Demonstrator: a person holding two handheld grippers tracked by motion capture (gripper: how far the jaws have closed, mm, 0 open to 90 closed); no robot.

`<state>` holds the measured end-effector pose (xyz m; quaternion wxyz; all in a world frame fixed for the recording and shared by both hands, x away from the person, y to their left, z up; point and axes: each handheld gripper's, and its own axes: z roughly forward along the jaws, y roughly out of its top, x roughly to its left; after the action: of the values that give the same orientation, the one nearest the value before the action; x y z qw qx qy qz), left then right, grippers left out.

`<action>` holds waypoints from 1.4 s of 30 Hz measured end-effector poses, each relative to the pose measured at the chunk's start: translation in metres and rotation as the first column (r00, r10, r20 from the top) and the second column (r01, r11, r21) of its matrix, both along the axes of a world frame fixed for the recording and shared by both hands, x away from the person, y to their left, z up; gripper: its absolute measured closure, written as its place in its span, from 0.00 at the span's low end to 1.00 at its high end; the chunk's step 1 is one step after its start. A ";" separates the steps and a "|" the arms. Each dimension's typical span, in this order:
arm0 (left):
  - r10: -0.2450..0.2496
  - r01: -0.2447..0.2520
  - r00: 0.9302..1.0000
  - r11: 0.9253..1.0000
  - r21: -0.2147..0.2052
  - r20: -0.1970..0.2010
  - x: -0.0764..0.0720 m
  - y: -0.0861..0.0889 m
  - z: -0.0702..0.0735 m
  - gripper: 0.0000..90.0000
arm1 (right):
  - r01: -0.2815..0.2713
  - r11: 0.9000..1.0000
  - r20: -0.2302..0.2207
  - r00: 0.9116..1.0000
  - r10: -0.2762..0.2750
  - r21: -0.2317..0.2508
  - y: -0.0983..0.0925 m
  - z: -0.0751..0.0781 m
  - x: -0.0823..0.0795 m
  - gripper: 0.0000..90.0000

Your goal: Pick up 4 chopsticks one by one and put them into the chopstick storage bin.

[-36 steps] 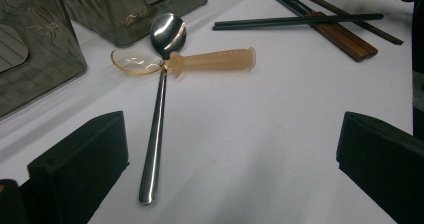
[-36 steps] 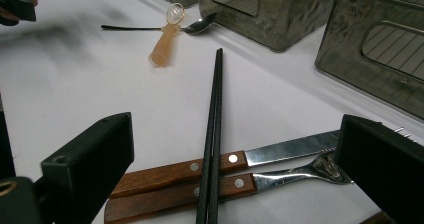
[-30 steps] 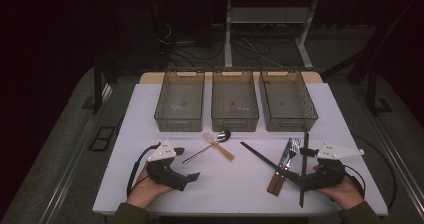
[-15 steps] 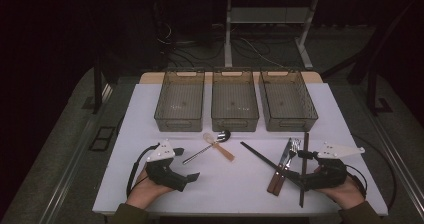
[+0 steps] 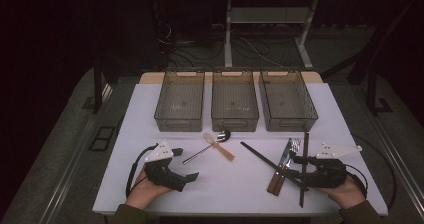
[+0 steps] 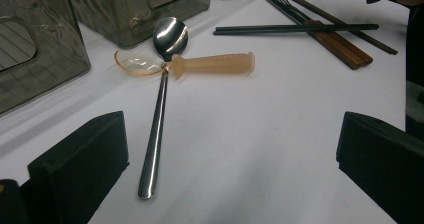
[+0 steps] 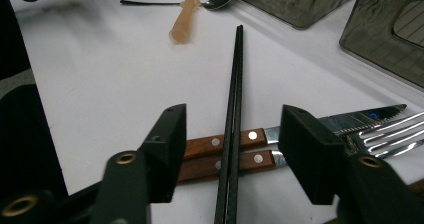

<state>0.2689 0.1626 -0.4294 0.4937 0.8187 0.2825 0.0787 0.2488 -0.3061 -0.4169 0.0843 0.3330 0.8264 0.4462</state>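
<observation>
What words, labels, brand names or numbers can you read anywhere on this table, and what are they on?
None can be read.
Knife blade: a small blue mark, too blurred to read.
Left bin: faint pale specks on its floor, too small to tell whether they are text.
Metal spoon, plastic spoon, chopsticks, fork: no markings visible.

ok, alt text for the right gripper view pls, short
The right gripper straddles a pair of black chopsticks with jaws that have just been closing, pads not yet touching them. The chopsticks lie across a wooden-handled knife and fork on a white table. Beyond lie a translucent plastic spoon, a metal spoon and two clear bins.
</observation>
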 end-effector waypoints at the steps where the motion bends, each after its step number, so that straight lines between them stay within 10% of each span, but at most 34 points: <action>1: -0.002 0.002 1.000 1.000 -0.001 0.002 0.000 0.000 0.000 0.00 | 0.003 1.000 -0.003 1.000 -0.003 -0.001 -0.001 0.001 -0.001 0.52; 21: -0.006 0.006 1.000 1.000 0.009 0.001 0.002 -0.001 -0.001 0.00 | -0.017 0.999 -0.032 0.999 0.015 -0.050 -0.007 -0.002 -0.006 0.89; 42: -0.008 0.008 1.000 1.000 0.012 -0.002 0.002 -0.001 -0.001 0.00 | -0.029 0.990 -0.078 0.997 0.019 -0.140 -0.003 -0.014 -0.003 0.90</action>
<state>0.2710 0.1613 -0.4308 0.4889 0.8229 0.2791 0.0774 0.2460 -0.3091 -0.4306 0.0704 0.3332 0.8624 0.3745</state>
